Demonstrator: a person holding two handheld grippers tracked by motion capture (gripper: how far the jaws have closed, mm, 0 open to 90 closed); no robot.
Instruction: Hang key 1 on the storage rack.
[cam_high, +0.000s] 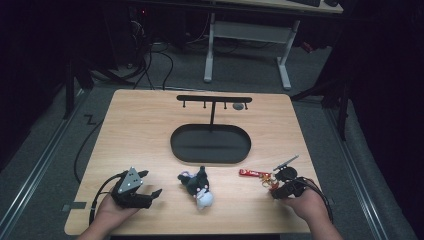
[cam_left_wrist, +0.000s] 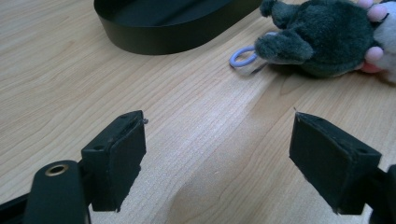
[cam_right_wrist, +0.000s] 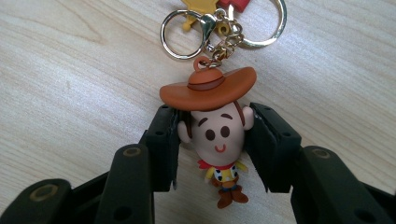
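Centrally, black oval tray (cam_high: 210, 145) with hook stand (cam_high: 214, 100); grey plush toy (cam_high: 197, 186) near the front edge. Right gripper (cam_right_wrist: 212, 135) clamped on cowboy keychain figure (cam_right_wrist: 215, 140), front right of table (cam_high: 150, 120). Left gripper (cam_left_wrist: 217, 154) apart, empty.

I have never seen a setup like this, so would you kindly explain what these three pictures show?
A person sits at a wooden table holding a hand-operated gripper in each hand. The high view looks down from above; the two other views come from cameras riding on each gripper, looking along its black jaws. On the table stand a black oval tray and a hook rack, with a plush toy in front. The left gripper is open over bare wood. The right gripper has shut on the head of a cowboy keychain, whose metal rings lie on the table.
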